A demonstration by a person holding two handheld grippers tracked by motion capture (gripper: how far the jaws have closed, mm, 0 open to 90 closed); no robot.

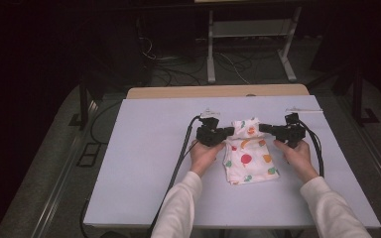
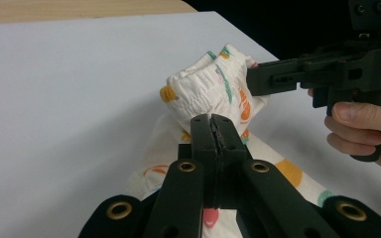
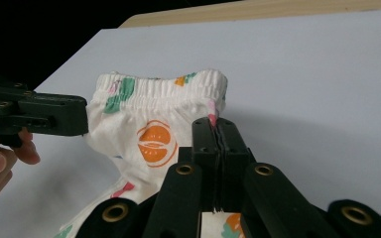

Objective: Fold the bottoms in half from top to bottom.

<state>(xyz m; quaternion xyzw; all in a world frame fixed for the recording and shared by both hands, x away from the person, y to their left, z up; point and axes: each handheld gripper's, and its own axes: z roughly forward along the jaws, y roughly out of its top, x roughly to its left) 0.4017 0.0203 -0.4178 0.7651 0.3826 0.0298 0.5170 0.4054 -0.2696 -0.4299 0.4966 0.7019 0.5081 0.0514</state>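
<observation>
Nearest the camera in the high view, your two white sleeves [image 1: 183,208] come up from the bottom edge, hands wrapped around the handles. Your left claw [image 1: 226,131] sits at the left edge of the cloth [image 1: 248,161], its jaws pressed together and pinching the fabric; in the left gripper view the closed tips meet just below the gathered elastic band [image 2: 203,87]. The cloth, white with fruit prints, lies near the middle of the pale surface [image 1: 144,148], its near part flat and its far, banded end lifted between the claws. Your right claw [image 1: 264,128] holds the right edge of that banded end, jaws likewise pressed together on the fabric, beside an orange print [image 3: 154,144] in the right gripper view.
</observation>
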